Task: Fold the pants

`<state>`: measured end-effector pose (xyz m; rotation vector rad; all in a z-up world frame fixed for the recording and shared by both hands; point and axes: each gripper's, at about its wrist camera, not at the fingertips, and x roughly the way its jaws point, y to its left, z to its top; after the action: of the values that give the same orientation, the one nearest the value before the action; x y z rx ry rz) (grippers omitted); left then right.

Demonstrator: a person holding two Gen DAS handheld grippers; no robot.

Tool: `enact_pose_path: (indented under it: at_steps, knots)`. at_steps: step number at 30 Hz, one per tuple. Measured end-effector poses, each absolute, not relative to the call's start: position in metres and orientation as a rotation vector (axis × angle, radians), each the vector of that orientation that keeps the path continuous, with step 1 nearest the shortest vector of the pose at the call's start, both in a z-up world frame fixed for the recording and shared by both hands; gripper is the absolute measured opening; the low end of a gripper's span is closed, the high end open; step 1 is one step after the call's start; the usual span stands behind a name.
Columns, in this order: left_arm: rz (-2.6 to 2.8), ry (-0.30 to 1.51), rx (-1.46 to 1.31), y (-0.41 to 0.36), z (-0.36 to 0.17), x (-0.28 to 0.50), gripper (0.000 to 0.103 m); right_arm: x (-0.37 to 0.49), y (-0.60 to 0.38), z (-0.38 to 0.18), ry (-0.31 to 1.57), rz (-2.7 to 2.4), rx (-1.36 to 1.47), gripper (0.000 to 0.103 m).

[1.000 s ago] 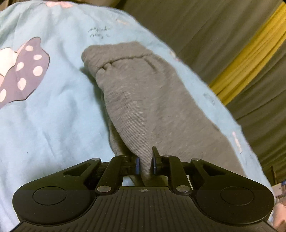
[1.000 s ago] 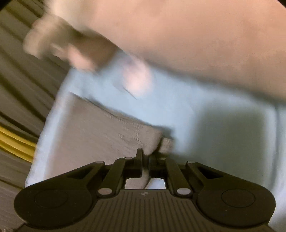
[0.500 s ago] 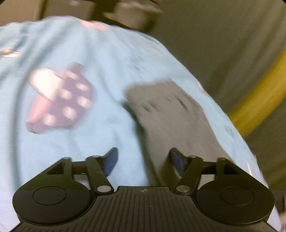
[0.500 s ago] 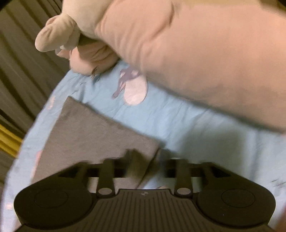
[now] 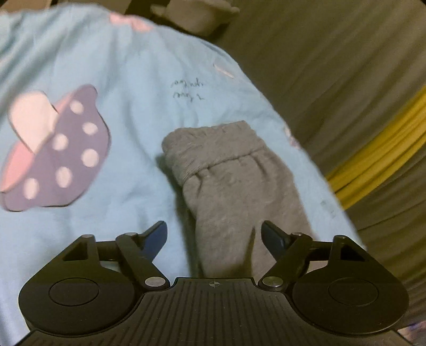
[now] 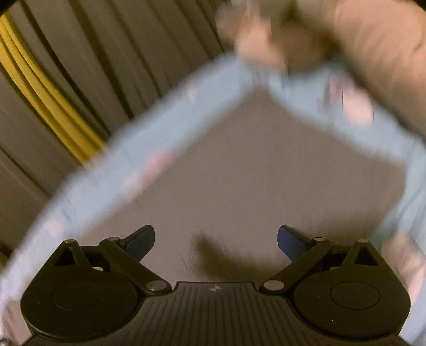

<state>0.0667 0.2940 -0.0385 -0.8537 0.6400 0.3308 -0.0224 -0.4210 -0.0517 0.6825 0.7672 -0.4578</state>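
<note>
The grey pants point(image 5: 234, 186) lie folded on a light blue sheet point(image 5: 133, 87), their gathered cuff end pointing away in the left wrist view. My left gripper point(image 5: 214, 234) hovers over the near end with its jaws opening; cloth lies between the fingers, but the pads do not press it. In the blurred right wrist view the pants point(image 6: 261, 173) spread as a flat grey panel on the sheet point(image 6: 159, 127). My right gripper point(image 6: 215, 239) is above that panel, jaws opening wide, gripping nothing.
The sheet bears a purple polka-dot print point(image 5: 61, 157). Beyond its right edge hangs grey striped fabric with a yellow band point(image 5: 383, 165). A pinkish plush shape point(image 6: 359, 48) lies past the pants in the right wrist view. A grey soft object point(image 5: 197, 13) sits at the sheet's far end.
Both grippers let go of the grey cloth and their jaws spread apart. The left drew back, so the cuff sits closer to the fingers. The right rolled and swung over the pants.
</note>
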Motion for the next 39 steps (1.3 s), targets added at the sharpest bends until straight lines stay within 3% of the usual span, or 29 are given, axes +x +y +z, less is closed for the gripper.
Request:
enact_pose_path:
  at_steps: [7,11,13,14,17,18,19,20,21,22,23,25,29,33,34,39]
  knots:
    - [0.256,0.654,-1.013,0.333,-0.062,0.088,0.081,-0.007,-0.419,-0.062,0.792,-0.495,0.638,0.099]
    - [0.291,0.701,-0.934,0.333,-0.053,0.104,0.035,-0.001,-0.415,-0.062,0.802,-0.508,0.604,0.099]
    - [0.288,0.642,-0.831,0.323,-0.037,0.096,0.021,0.001,-0.415,-0.062,0.803,-0.507,0.605,0.099]
    - [0.27,0.581,-0.751,0.316,-0.024,0.089,0.015,0.0,-0.416,-0.062,0.802,-0.506,0.608,0.099]
    - [0.226,0.432,-0.563,0.296,0.009,0.07,0.014,-0.001,-0.416,-0.062,0.798,-0.504,0.615,0.099]
    - [0.237,0.437,-0.532,0.296,0.011,0.072,0.015,-0.001,-0.416,-0.062,0.8,-0.504,0.612,0.099]
    - [0.267,0.471,-0.512,0.301,0.006,0.08,0.023,-0.001,-0.415,-0.062,0.802,-0.504,0.607,0.099]
    - [0.322,0.544,-0.495,0.307,-0.006,0.091,0.039,0.0,-0.414,-0.062,0.807,-0.504,0.601,0.099]
    - [0.394,0.641,-0.48,0.312,-0.019,0.1,0.045,0.001,-0.414,-0.062,0.812,-0.502,0.596,0.099]
    - [0.45,0.717,-0.49,0.316,-0.03,0.104,0.062,0.001,-0.414,-0.061,0.816,-0.499,0.592,0.099]
    - [0.481,0.69,-0.528,0.319,-0.032,0.096,0.072,0.001,-0.415,-0.061,0.818,-0.496,0.594,0.099]
    - [0.531,0.614,-0.537,0.314,-0.021,0.082,0.08,-0.002,-0.417,-0.061,0.813,-0.49,0.612,0.099]
    - [0.665,0.484,-0.34,0.29,0.012,0.062,0.086,-0.002,-0.419,-0.064,0.807,-0.489,0.628,0.099]
    - [0.425,0.423,-0.383,0.263,0.029,0.049,0.092,0.006,-0.411,-0.064,0.849,-0.495,0.557,0.099]
    - [0.344,0.446,-0.415,0.255,0.026,0.05,0.097,0.008,-0.41,-0.064,0.859,-0.497,0.542,0.099]
    - [0.242,0.733,-0.314,0.207,-0.02,0.083,0.098,0.01,-0.407,-0.065,0.881,-0.49,0.502,0.099]
